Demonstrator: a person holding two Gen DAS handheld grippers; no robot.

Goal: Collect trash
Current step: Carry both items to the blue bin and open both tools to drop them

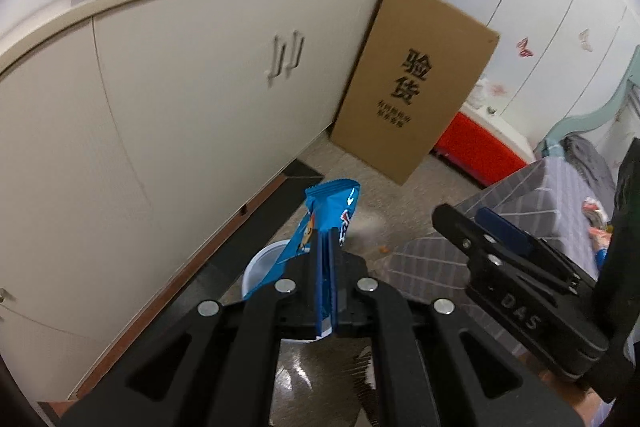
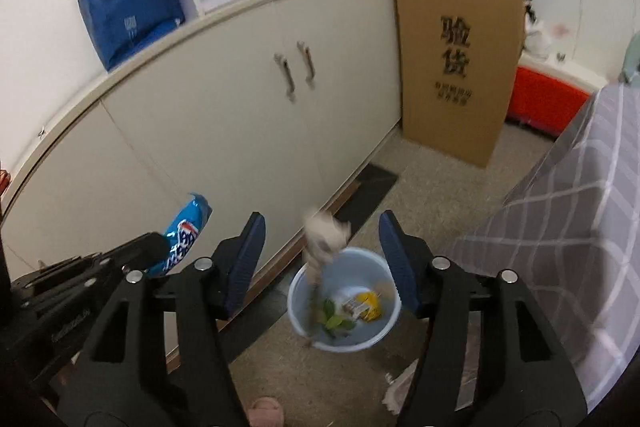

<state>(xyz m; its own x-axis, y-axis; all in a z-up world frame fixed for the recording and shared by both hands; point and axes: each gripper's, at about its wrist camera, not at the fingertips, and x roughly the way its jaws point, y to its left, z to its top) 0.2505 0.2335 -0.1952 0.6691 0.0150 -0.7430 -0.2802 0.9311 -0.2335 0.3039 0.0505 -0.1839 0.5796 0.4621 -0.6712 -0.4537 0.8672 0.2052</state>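
Observation:
My left gripper [image 1: 328,239] is shut on a blue snack wrapper [image 1: 334,205], which sticks up between its fingers. Below it shows part of the pale blue bin [image 1: 260,267]. In the right wrist view that bin [image 2: 348,261] stands on the floor by the cabinet and holds green leaves [image 2: 334,319] and a yellow packet [image 2: 366,303]. My right gripper [image 2: 320,223] is open above the bin. A blurred, crumpled whitish tissue [image 2: 326,233] hangs in the air between the jaws, touching neither pad. The left gripper [image 2: 156,247] with the wrapper [image 2: 186,235] is just to the left.
A long cream cabinet [image 2: 192,131] runs along the left. A cardboard box [image 2: 456,55] leans at its far end, with a red crate [image 2: 540,99] beyond. A grey checked bed [image 2: 560,247] fills the right. A pink slipper [image 2: 264,411] and a paper scrap [image 2: 400,387] lie on the floor.

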